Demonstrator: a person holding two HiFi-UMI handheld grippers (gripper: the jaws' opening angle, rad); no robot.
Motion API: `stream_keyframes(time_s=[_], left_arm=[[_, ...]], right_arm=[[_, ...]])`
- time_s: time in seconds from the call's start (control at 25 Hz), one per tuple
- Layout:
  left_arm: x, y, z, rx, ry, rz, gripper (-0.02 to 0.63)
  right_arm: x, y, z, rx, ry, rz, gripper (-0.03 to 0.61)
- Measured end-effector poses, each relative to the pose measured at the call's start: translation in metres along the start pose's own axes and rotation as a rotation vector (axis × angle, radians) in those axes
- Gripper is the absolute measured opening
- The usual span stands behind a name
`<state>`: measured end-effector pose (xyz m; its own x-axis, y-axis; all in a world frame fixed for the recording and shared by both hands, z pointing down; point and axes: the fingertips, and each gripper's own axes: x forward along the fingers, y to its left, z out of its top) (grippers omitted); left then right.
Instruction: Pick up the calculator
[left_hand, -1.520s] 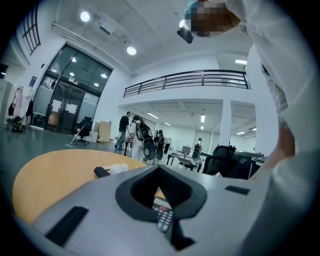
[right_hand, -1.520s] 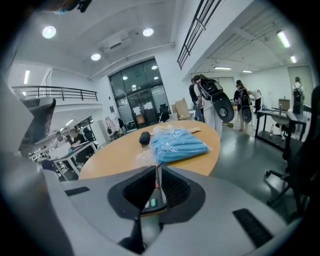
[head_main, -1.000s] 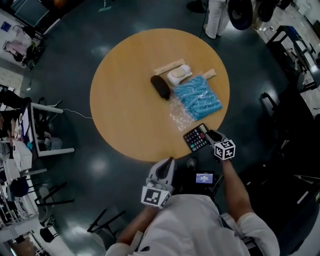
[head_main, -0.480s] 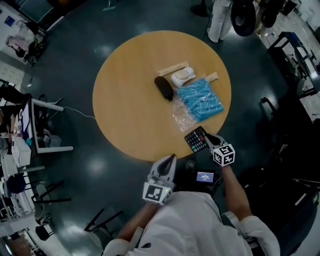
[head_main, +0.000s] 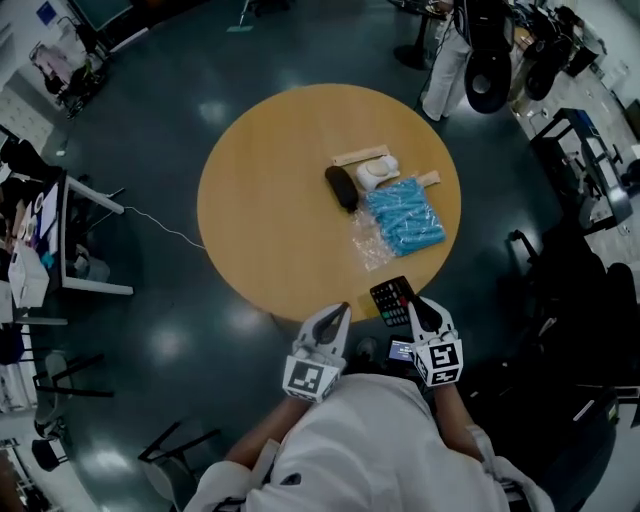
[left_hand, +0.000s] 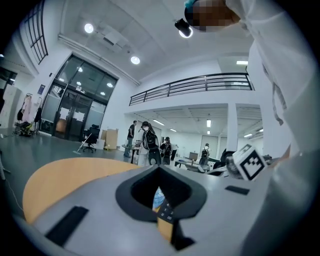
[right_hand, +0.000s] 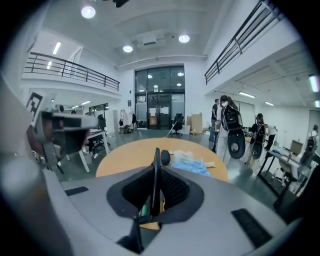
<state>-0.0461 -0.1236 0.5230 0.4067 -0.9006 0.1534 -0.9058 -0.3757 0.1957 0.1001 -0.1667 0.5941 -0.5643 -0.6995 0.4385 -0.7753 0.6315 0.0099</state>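
Calculator (head_main: 392, 300) hangs over the table's (head_main: 270, 220) near edge, right gripper (head_main: 414, 304) closing on its thin side; left gripper (head_main: 340, 311) pressed together, empty. Probably light, stiff, slick plastic (grip edges, not keys).

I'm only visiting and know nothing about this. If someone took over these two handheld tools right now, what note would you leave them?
Right tool: jaws closing on the black calculator, which stands on edge between them, clear of the round wooden table and above its near edge.
Left tool: jaws together, nothing in them, hovering beside the right one.
Done: calculator gripped and off the table.
Left: probably just keep a steady hold; the left tool looks unneeded.
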Motion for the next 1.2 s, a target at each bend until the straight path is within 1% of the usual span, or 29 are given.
stream_keyframes(time_s=[0.12,0.28,0.44,0.52,0.68,0.84,1.0,1.2], left_arm=[[-0.001,0.001,0.015,0.025,-0.046,-0.004,0.006],[-0.007,0.005,0.026,0.032,-0.076,0.007,0.006],[-0.012,0.01,0.024,0.048,-0.076,0.016,0.006],[-0.013,0.008,0.029,0.049,-0.084,0.013,0.006],[-0.013,0.007,0.027,0.09,-0.093,-0.003,0.006],[-0.016,0.007,0.032,0.041,-0.087,0.018,0.006],[-0.019,0.011,0.021,0.069,-0.104,0.025,0.006],[-0.018,0.011,0.023,0.075,-0.107,0.018,0.006]], right_arm=[[-0.021,0.023,0.033,0.015,-0.072,0.014,0.051],[-0.023,0.038,0.047,0.037,-0.103,0.022,0.051],[-0.019,0.04,0.053,0.029,-0.11,0.024,0.051],[-0.019,0.04,0.055,0.029,-0.114,0.018,0.051],[-0.022,0.04,0.058,0.033,-0.122,0.01,0.051],[-0.023,0.039,0.06,0.03,-0.128,0.009,0.051],[-0.027,0.037,0.058,0.032,-0.122,0.005,0.051],[-0.028,0.037,0.058,0.026,-0.124,0.0,0.05]])
